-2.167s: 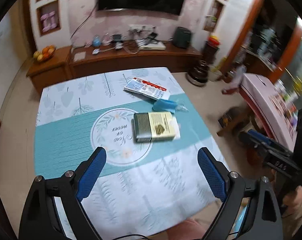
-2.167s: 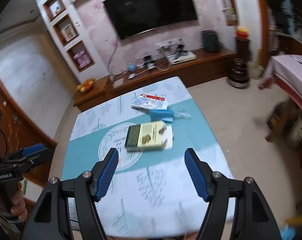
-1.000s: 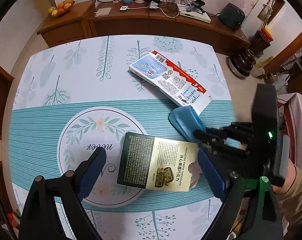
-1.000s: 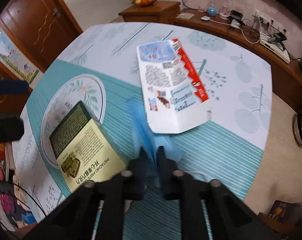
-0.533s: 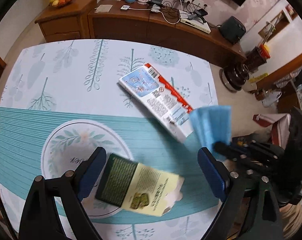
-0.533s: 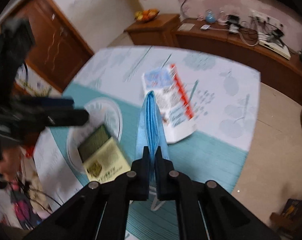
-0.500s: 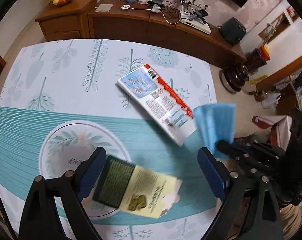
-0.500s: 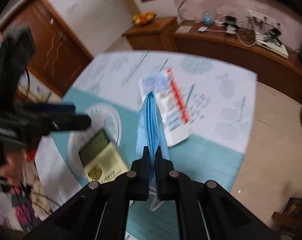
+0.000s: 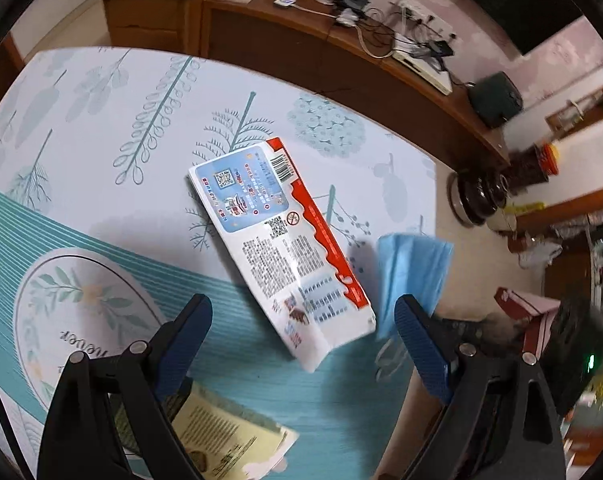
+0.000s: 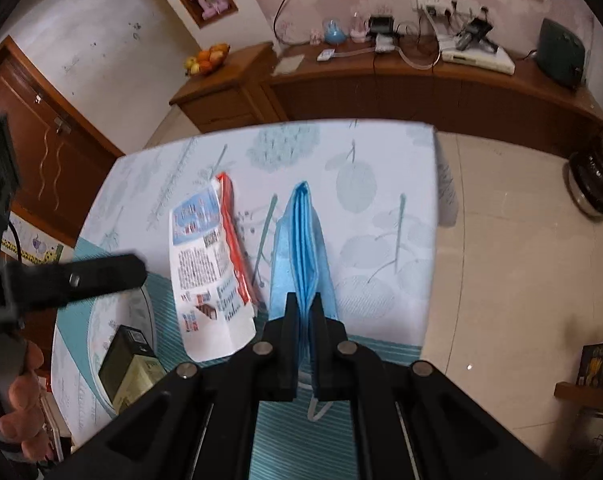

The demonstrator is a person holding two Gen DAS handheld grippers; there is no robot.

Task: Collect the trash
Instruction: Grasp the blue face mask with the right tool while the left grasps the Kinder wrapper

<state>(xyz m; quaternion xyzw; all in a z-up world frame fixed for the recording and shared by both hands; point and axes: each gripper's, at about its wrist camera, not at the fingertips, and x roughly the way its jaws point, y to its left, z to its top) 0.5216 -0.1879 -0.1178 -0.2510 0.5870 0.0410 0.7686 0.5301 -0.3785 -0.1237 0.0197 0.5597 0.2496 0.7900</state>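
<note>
Since a second ago the right hand-held gripper [image 10: 302,312] has lifted the folded blue face mask [image 10: 301,248] off the desk [image 9: 101,120], clenched on it for disposal; the left hand-held gripper [image 9: 301,334] hovers released over the white-and-red flattened snack carton [image 9: 277,240].

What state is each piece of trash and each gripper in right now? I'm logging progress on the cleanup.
Blue face mask: folded, pinched in the right gripper, off the table.
Red-and-white wrapper: lying flat on the tablecloth, untouched.
Green-and-yellow box: lying on the tablecloth, partly hidden behind the left gripper.
Left gripper: open, empty, above the wrapper.
Right gripper: shut on the mask.
</note>
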